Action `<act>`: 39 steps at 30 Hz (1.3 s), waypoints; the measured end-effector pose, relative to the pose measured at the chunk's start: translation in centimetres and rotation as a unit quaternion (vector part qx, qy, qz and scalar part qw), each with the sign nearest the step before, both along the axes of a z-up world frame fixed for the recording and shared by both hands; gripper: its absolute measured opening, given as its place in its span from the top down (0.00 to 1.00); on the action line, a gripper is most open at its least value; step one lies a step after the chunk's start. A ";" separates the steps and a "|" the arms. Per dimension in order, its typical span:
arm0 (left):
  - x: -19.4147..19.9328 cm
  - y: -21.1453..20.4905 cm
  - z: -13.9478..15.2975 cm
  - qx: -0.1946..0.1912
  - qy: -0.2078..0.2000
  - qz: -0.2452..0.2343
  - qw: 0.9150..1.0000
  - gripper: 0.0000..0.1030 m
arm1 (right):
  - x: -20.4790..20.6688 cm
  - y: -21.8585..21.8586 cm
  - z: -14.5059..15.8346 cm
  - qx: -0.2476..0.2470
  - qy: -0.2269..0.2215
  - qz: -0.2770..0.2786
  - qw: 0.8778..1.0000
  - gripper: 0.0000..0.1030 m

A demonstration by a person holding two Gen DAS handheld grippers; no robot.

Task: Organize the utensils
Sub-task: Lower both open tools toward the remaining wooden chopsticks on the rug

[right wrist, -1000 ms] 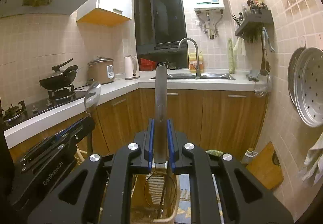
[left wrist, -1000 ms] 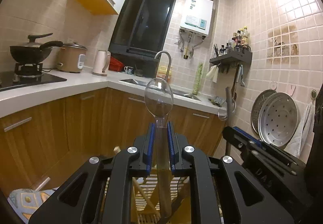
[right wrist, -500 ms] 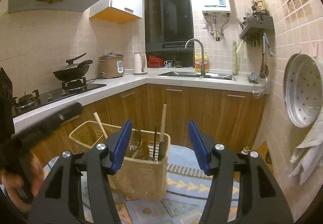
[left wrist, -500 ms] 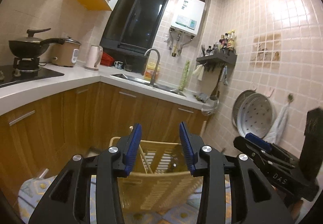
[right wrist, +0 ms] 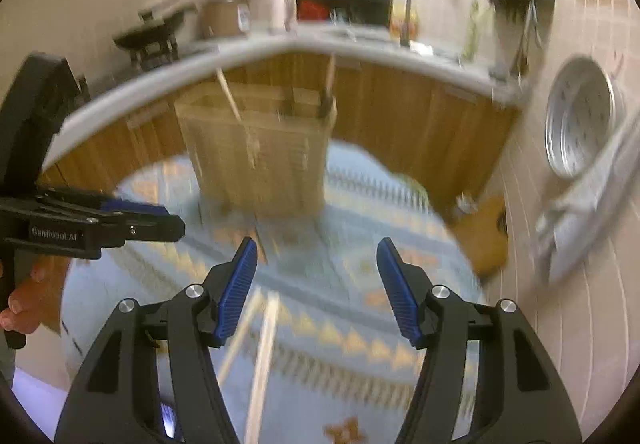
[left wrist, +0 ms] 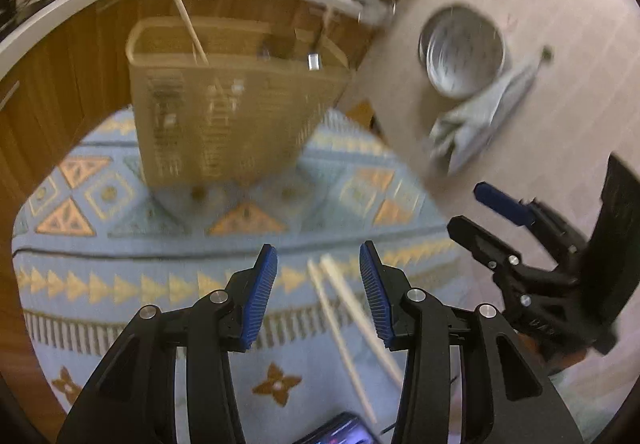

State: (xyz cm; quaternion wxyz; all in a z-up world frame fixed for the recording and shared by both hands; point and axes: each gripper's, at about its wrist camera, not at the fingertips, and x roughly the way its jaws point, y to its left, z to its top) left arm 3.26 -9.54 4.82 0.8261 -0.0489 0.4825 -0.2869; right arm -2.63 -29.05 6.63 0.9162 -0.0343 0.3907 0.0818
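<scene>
Chopsticks (left wrist: 352, 328) are lying on the patterned rug (left wrist: 160, 244), running lengthwise toward the basket (left wrist: 224, 112). I'm hovering my left tongs (left wrist: 318, 272) nearest them, jaws opening and empty; my right tongs (right wrist: 316, 264) are opening too, empty.

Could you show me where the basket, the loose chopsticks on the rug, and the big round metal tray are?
basket (left wrist: 224, 116): left wrist view, on its slatted front wall.
chopsticks (left wrist: 340, 328): left wrist view, mid-length of the nearer stick on the rug.
metal tray (left wrist: 462, 52): left wrist view, on its perforated face, against the tiled wall.
</scene>
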 end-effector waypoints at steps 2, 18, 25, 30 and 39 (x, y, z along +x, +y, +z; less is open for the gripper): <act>-0.6 -0.6 -1.4 -0.002 0.022 -0.010 1.000 0.61 | -0.7 -0.1 -1.8 -0.014 0.027 -0.001 1.000 0.43; -2.7 -2.8 -7.6 0.003 0.086 -0.011 0.996 0.61 | -4.1 0.4 -9.1 0.029 0.113 -0.002 0.993 0.60; -2.9 -1.9 -7.7 -0.004 0.094 -0.002 0.996 0.63 | -4.5 0.9 -10.2 0.048 0.120 0.005 0.992 0.64; -2.7 -1.7 -8.1 -0.016 0.108 -0.002 0.994 0.63 | -4.7 1.6 -10.8 0.046 0.122 0.014 0.991 0.67; -3.0 -3.4 -9.1 0.000 0.113 -0.007 0.994 0.63 | -7.4 3.3 -11.0 0.004 0.106 0.035 0.994 0.73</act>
